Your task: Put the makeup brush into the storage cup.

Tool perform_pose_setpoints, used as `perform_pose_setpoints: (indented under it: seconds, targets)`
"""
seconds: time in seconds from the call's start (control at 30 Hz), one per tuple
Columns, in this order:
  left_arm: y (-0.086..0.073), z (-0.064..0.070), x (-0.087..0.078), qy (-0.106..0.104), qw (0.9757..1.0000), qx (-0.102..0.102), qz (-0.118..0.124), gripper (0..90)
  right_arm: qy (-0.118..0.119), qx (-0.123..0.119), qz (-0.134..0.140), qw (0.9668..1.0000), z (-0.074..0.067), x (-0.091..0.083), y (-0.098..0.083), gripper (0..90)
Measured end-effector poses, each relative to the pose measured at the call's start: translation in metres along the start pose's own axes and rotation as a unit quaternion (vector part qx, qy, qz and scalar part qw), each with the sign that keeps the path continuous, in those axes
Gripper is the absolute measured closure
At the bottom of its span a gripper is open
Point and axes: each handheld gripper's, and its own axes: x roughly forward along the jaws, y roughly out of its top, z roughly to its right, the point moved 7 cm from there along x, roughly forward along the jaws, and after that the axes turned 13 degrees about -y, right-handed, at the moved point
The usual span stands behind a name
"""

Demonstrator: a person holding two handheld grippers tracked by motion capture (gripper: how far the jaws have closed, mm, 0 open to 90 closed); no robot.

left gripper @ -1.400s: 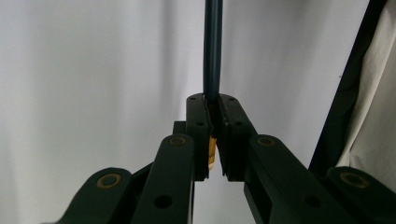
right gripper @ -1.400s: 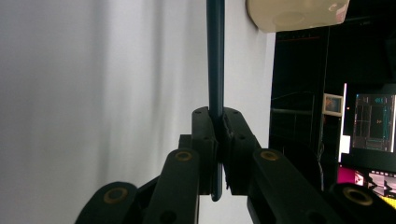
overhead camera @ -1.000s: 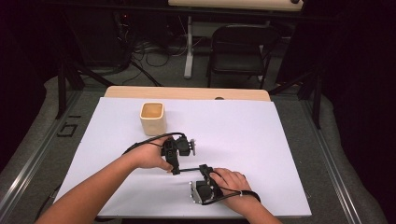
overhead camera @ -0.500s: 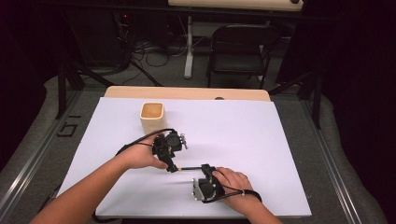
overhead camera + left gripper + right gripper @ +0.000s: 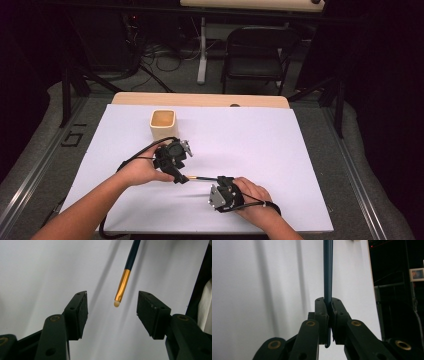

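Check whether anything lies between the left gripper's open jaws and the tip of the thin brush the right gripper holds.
Nothing visible does. In the left gripper view the brush hangs in the gap ahead of the left gripper, tip clear of both pads, with only bare white table behind. The right gripper clamps its dark handle.

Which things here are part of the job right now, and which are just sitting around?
In the job:
- brush, dark handle, gold ferrule
- right gripper, clamped on the handle
- left gripper, jaws just opened, apart around the brush tip, not touching it

Lying about:
- tan square cup, standing apart on the white table
- black chair beyond the table
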Motion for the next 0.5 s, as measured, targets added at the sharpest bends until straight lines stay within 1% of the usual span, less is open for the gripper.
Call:
perform_pose_setpoints:
  seconds: [0.07, 0.1, 0.13, 0.2, 0.23, 0.37, 0.47, 0.5]
  targets:
    - [-0.002, 0.000, -0.001, -0.001, 1.0000, -0.002, 0.008, 41.9, 0.006, 0.015, 0.000, 0.9999, 0.001, 0.000, -0.001, 85.5]
    - [-0.003, 0.000, -0.002, -0.001, 0.9999, -0.003, 0.012, 41.9, 0.007, 0.018, 0.003, 0.9998, 0.003, 0.000, -0.001, 85.5]
    - [-0.005, 0.000, -0.002, 0.000, 0.9999, -0.004, 0.016, 41.8, 0.010, 0.038, 0.005, 0.9992, 0.003, 0.001, -0.001, 85.5]
    - [-0.007, -0.002, -0.003, 0.002, 0.9996, -0.008, 0.027, 41.7, 0.014, 0.055, 0.007, 0.9983, 0.005, 0.001, -0.002, 85.5]
    - [-0.008, -0.002, -0.003, 0.001, 0.9994, -0.011, 0.032, 41.7, 0.017, 0.058, 0.001, 0.9981, 0.006, 0.000, -0.004, 85.5]
    - [-0.011, -0.003, -0.003, -0.002, 0.9987, -0.016, 0.049, 41.8, 0.027, 0.078, 0.003, 0.9966, 0.007, 0.000, -0.004, 85.5]
    - [-0.013, -0.003, -0.003, -0.003, 0.9979, -0.018, 0.061, 42.6, 0.037, 0.098, 0.005, 0.9945, 0.007, 0.000, -0.004, 85.5]
    - [-0.013, -0.003, -0.003, -0.004, 0.9978, -0.019, 0.064, 42.8, 0.041, 0.112, 0.001, 0.9929, 0.007, -0.001, -0.003, 85.6]
